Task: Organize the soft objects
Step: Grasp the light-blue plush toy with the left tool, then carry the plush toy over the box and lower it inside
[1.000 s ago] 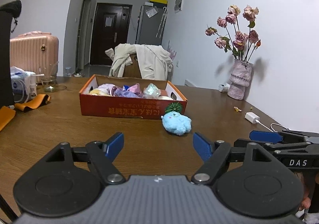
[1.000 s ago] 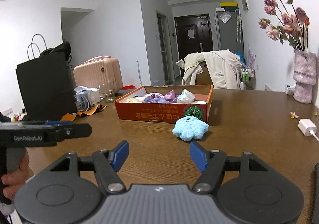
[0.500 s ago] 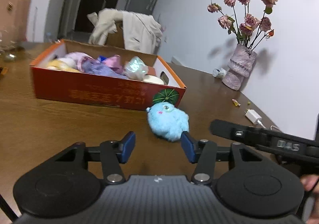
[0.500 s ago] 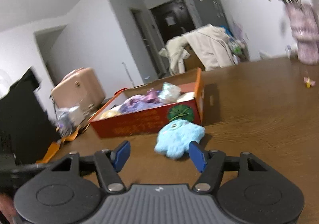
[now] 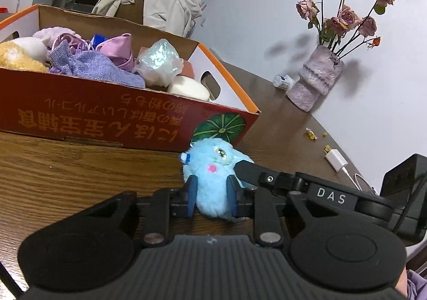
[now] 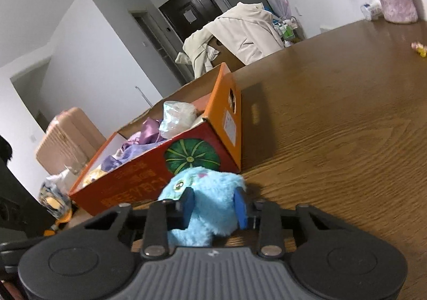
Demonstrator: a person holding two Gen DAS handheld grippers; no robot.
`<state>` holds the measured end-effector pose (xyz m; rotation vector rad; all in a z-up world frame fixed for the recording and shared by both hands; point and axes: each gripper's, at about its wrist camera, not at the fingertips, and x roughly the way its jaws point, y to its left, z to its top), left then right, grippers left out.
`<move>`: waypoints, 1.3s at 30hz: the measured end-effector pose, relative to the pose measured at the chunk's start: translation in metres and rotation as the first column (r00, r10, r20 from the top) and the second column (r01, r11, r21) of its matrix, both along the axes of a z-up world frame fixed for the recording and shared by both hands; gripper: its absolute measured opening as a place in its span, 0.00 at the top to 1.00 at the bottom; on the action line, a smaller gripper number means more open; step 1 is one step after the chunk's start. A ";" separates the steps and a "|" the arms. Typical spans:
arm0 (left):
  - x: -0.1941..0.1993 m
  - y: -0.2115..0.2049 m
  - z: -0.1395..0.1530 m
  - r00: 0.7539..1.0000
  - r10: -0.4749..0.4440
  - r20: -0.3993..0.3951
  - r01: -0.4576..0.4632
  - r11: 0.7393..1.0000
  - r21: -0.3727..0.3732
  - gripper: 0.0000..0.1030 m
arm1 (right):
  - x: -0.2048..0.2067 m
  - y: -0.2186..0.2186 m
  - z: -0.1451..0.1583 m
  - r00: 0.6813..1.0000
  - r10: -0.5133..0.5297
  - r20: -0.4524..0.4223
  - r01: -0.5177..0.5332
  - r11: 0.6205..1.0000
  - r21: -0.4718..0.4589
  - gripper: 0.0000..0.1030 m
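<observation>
A fluffy light-blue plush toy (image 5: 213, 166) lies on the wooden table just in front of the red-orange cardboard box (image 5: 112, 123). My left gripper (image 5: 212, 193) is closed on the toy, its blue pads pressing the fur on both sides. My right gripper (image 6: 213, 204) also grips the same toy (image 6: 210, 193) from the other side, and its black finger (image 5: 256, 169) reaches in from the right in the left wrist view. The box (image 6: 149, 180) holds several soft items: purple cloths, a crinkled bag, cream plush.
A pink vase of dried roses (image 5: 315, 83) stands on the table by the right wall. A white charger (image 5: 335, 160) and small crumbs lie near it. A chair draped with a beige coat (image 6: 237, 33) is behind the box. A pink suitcase (image 6: 66, 137) stands far left.
Both grippers moved forward and down to the blue plush toy and closed on it. Earlier both were open and well back from it.
</observation>
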<state>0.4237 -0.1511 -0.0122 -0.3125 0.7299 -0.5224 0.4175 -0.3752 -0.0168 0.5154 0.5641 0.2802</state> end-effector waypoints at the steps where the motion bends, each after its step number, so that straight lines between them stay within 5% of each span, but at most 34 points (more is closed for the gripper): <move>1: -0.001 -0.001 0.000 1.000 -0.001 0.002 0.001 1.000 0.004 0.77 | 0.001 -0.001 -0.002 1.000 0.000 0.000 0.000 1.000 0.013 0.71; 10: -0.010 0.003 0.005 1.000 0.025 -0.019 -0.025 1.000 -0.004 0.79 | -0.010 -0.004 0.000 1.000 0.015 0.018 -0.015 0.999 0.028 0.76; 21: -0.137 0.023 0.057 0.992 0.064 0.112 -0.062 0.998 -0.028 0.79 | -0.116 0.007 0.043 0.991 0.088 0.100 -0.095 0.993 0.068 0.78; 27: -0.203 0.020 0.079 0.980 0.067 0.187 -0.065 0.998 -0.021 0.80 | -0.180 0.017 0.066 0.977 0.100 0.188 -0.097 0.995 -0.025 0.79; 39: -0.245 0.019 0.085 0.969 0.084 0.233 -0.080 0.996 -0.028 0.80 | -0.219 0.016 0.076 0.967 0.118 0.228 -0.111 0.993 -0.044 0.80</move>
